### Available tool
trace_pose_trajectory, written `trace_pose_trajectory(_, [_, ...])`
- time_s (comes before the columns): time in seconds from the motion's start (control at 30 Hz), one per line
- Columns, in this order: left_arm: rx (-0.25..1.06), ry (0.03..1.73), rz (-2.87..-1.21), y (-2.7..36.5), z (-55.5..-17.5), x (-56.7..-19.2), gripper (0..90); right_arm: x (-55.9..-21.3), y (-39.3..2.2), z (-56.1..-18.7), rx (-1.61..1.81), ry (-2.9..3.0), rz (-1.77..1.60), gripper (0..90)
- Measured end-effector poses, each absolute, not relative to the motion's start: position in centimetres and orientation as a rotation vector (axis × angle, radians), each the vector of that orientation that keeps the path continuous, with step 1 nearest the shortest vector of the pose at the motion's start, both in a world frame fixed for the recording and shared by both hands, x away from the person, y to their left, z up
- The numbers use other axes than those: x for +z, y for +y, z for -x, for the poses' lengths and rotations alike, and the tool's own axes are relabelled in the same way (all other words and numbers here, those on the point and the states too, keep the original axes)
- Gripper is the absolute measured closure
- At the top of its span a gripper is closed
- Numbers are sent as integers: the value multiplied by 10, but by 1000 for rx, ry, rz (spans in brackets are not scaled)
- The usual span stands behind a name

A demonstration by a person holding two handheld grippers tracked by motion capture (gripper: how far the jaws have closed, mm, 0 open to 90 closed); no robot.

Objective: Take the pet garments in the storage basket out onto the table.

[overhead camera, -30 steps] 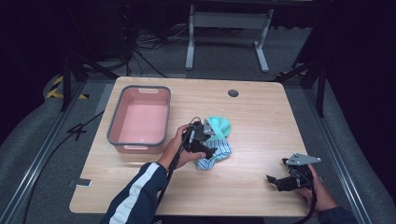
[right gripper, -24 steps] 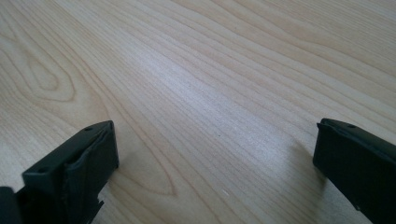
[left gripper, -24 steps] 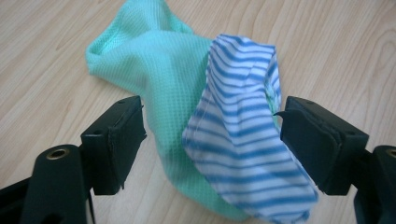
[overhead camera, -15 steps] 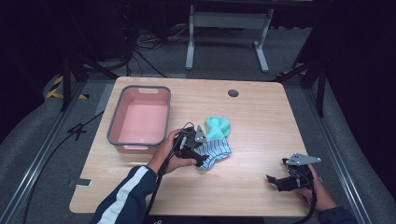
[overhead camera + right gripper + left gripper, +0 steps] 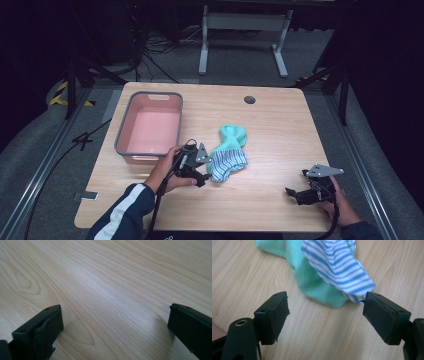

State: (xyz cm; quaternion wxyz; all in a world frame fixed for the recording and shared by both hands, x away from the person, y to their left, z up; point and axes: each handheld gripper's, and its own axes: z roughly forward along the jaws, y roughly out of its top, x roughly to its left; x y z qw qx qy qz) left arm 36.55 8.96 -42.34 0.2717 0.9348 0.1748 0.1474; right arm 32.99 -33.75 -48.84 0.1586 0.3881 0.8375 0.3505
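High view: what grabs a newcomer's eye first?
The mint and blue-striped sock crumpled mid-table, with the left gripper open right beside it. Next, the pink bin with its grey rim at the table's left; the right gripper rests open near the front right corner.

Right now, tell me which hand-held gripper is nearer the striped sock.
Left. The left hand-held gripper sits open right beside the striped sock, at its near edge; the right hand-held gripper rests open on bare table well off to its right.
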Motion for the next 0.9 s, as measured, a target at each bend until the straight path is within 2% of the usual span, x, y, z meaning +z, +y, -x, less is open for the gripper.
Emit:
trace_pose_trajectory(0.47, [445,488,-2555,130,-343,-442,194,-488,-337,-330,1002,2395,-1110,4])
trace_pose_trajectory(0.9, [487,621,-2534,183,-324,-461,189,-488,-338,-332,1006,2407,-1094,2])
